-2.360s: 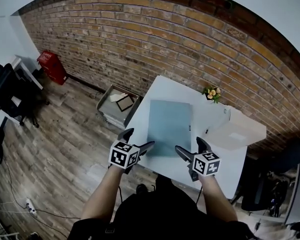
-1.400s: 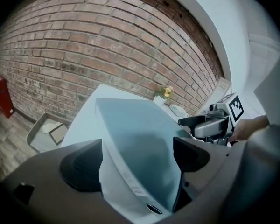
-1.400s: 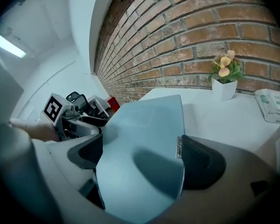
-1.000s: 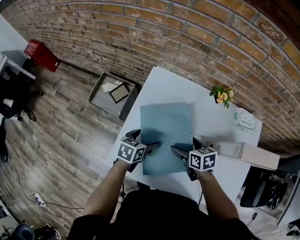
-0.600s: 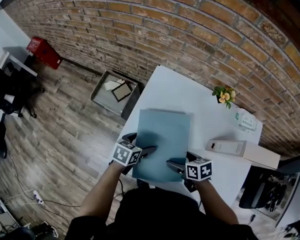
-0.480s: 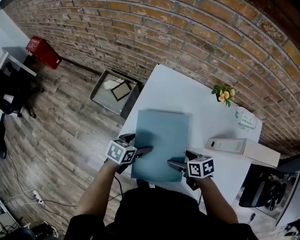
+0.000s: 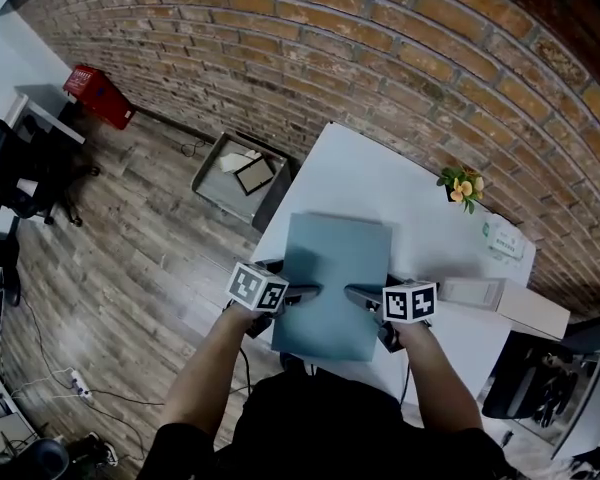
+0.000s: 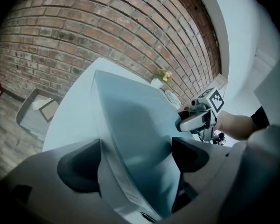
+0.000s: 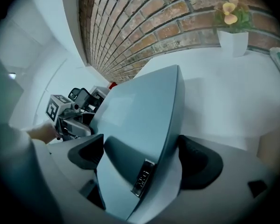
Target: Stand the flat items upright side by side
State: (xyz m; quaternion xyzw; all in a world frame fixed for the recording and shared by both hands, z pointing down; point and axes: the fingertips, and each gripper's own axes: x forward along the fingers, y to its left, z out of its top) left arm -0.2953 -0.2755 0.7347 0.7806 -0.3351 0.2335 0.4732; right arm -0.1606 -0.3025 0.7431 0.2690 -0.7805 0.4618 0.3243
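**Task item.** The blue-grey folder (image 7: 335, 280) is located at the lower centre of the head view, over the white table (image 7: 370, 180). It is held at its near end, with one gripper on each long side. The far end is directed toward the upper part of the frame. The near end projects past the table's near edge. Whether the far end rests on the table cannot be determined.

**Left gripper.** In the left gripper view, the jaws of the left gripper (image 8: 136, 160) are set wide. The gap between them is filled by the folder's thickness, and both dark pads are seen against the folder. The folder's face is tilted and runs from the lower centre to the upper left of that frame.

**Right gripper.** In the right gripper view, the jaws of the right gripper (image 9: 141, 158) are likewise set wide and closed on the folder. A small printed label (image 9: 142, 176) is seen on the folder's edge between the pads.

**Surroundings.**
- A beige box (image 7: 502, 305) lies flat at the right of the head view, near the right gripper.
- A small flower pot (image 7: 463, 186) stands at the table's upper right, beside the brick wall (image 7: 310, 58).
- A grey tray (image 7: 212, 176) is seen on the wooden floor, left of the table.
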